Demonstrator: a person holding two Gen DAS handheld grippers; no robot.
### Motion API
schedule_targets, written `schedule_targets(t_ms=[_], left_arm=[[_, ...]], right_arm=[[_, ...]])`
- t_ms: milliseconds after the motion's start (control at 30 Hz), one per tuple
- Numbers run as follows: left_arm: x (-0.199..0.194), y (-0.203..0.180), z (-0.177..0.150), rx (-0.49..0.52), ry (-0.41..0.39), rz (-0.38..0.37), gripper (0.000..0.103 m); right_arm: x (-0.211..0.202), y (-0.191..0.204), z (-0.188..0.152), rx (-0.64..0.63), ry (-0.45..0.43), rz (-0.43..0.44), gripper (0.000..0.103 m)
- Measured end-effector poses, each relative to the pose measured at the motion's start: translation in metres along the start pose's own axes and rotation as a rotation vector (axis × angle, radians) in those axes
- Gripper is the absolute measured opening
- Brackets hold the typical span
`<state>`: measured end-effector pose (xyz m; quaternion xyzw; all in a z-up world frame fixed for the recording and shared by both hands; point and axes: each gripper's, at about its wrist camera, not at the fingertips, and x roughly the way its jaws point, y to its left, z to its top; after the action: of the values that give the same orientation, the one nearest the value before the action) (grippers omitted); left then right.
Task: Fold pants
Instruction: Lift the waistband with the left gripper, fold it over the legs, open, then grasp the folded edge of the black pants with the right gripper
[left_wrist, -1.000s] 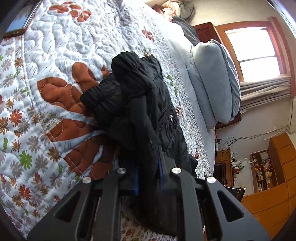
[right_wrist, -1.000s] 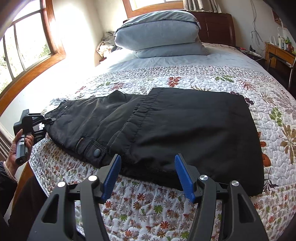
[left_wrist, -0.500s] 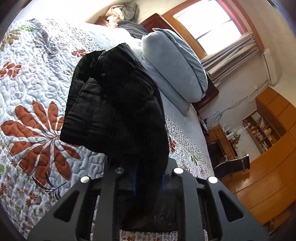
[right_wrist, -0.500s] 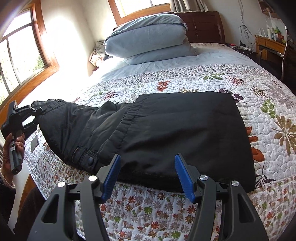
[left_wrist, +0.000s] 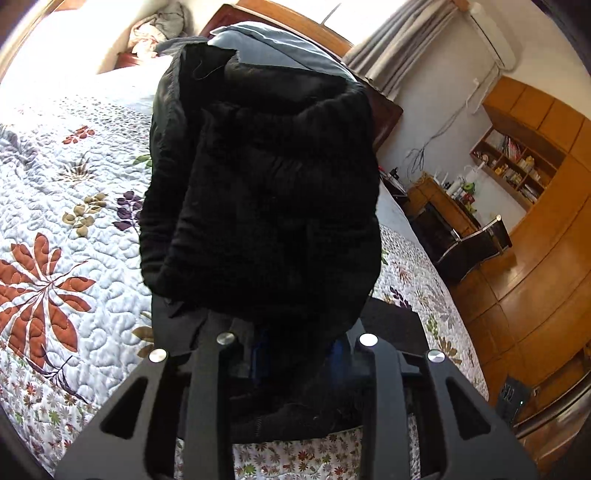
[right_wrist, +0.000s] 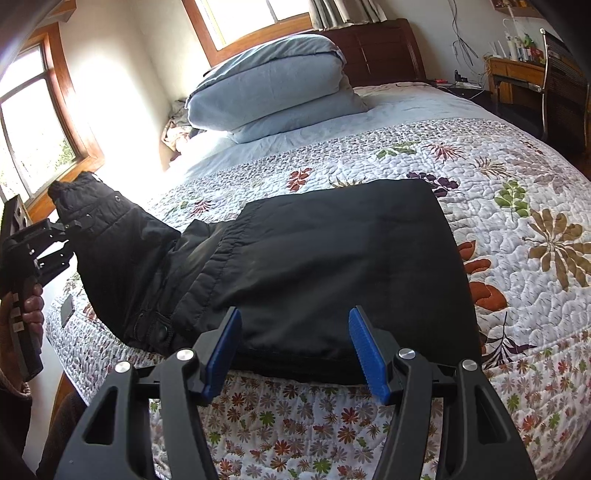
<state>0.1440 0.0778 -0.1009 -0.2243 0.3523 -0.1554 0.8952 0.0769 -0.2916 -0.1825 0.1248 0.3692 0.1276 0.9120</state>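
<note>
On the quilted bed (right_wrist: 480, 155), black pants (right_wrist: 332, 266) folded flat — waist end lifted at nine o'clock, between opening left tongs (right_wrist: 68, 230); right tongs (right_wrist: 295, 350) spread, empty, at six o'clock.

Black padded pants (right_wrist: 332, 266) partly folded on the bed

The folded part lies flat as a dark rectangle on the floral quilt near the bed's edge; the waist end, with a snap button and zipper, is lifted off the bed at the left, bunched and hanging.

matt black cloth pants (right_wrist: 332, 258), quilted bedspread (right_wrist: 517, 229)
</note>
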Motion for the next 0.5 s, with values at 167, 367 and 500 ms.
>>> schedule_targets(t_ms=[167, 367, 500], left_arm=[[0.027, -0.035, -0.011, 0.098, 0.096, -0.046, 0.035], [0.033, -0.053, -0.037, 0.136, 0.079, 0.008, 0.100], [0.027, -0.054, -0.042, 0.165, 0.031, 0.087, 0.100]], right_arm=[[-0.001, -0.007, -0.002, 0.021, -0.005, 0.000, 0.061], [-0.004, -0.022, -0.001, 0.097, -0.019, 0.015, 0.067], [-0.010, -0.029, 0.008, 0.166, -0.052, 0.071, 0.078]])
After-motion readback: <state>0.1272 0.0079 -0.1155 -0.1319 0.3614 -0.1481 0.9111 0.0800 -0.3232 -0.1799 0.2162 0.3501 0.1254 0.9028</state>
